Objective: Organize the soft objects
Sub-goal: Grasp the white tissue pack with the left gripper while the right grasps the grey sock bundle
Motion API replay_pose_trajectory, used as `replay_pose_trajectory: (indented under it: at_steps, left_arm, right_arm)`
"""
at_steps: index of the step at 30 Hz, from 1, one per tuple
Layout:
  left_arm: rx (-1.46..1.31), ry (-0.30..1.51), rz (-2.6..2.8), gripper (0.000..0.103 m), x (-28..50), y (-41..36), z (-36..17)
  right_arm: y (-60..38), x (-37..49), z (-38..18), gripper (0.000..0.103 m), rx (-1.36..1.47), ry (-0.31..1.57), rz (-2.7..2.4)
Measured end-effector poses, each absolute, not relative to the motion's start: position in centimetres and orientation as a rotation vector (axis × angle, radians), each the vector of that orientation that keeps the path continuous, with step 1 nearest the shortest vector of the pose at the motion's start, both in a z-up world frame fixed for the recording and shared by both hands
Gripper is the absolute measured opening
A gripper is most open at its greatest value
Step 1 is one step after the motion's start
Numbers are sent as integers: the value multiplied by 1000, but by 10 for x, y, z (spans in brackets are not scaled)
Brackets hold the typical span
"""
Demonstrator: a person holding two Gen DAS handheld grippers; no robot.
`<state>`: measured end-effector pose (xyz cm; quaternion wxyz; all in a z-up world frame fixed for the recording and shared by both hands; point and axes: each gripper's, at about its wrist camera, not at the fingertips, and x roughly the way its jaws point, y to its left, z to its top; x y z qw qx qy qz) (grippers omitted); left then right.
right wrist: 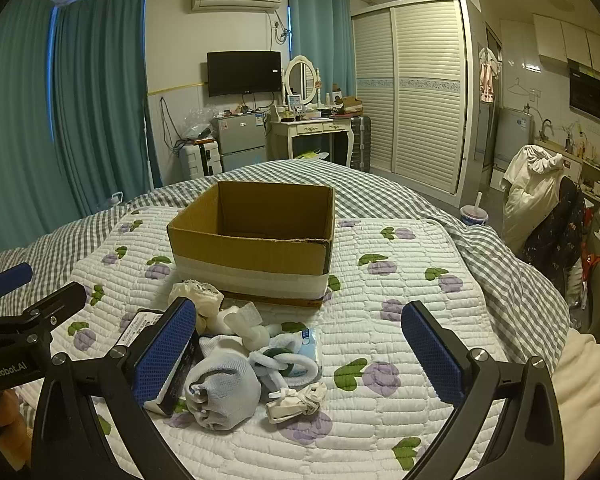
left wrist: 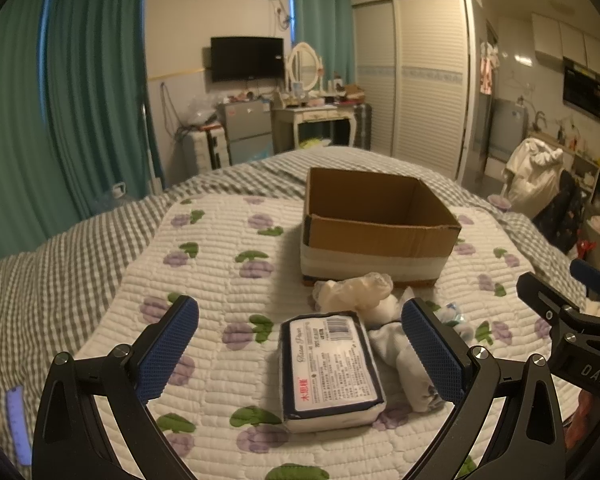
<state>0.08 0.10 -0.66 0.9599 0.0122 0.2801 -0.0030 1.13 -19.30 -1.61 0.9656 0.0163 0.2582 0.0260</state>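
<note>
Both tongs gape wide, holding nothing. The tissue pack (left wrist: 332, 368) lies on the bed quilt (left wrist: 204, 264) between the left tongs (left wrist: 300, 350), long axis pointing away; the cardboard box (left wrist: 374, 226) stands beyond.

In the left wrist view, the tissue pack (left wrist: 332, 372) at lower centre carries the script words "Tissue Paper", a barcode and a red patch of Chinese characters too small to read. At the right edge of that view, the black body of the right gripper (left wrist: 592, 372) reads "DAS". In the right wrist view, the left gripper (right wrist: 4, 372) at the lower left edge reads "GenRobot.AI".
</note>
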Motion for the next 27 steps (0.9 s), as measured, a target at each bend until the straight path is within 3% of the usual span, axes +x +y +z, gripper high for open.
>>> replay_pose_trajectory:
  at_steps: [10,20,27]
  left_arm:
    - [26,608,-9,103,2,0,-12]
    - [53,839,-6,103,30,-6,-47]
    - [19,895,3,103,37,3,-56]
  right_arm:
    - [-192,12,-16,103,7,540,62]
    - [-165,19,-66,102,-75,712,176]
    - [-141,38,-99,81,-64,781,261]
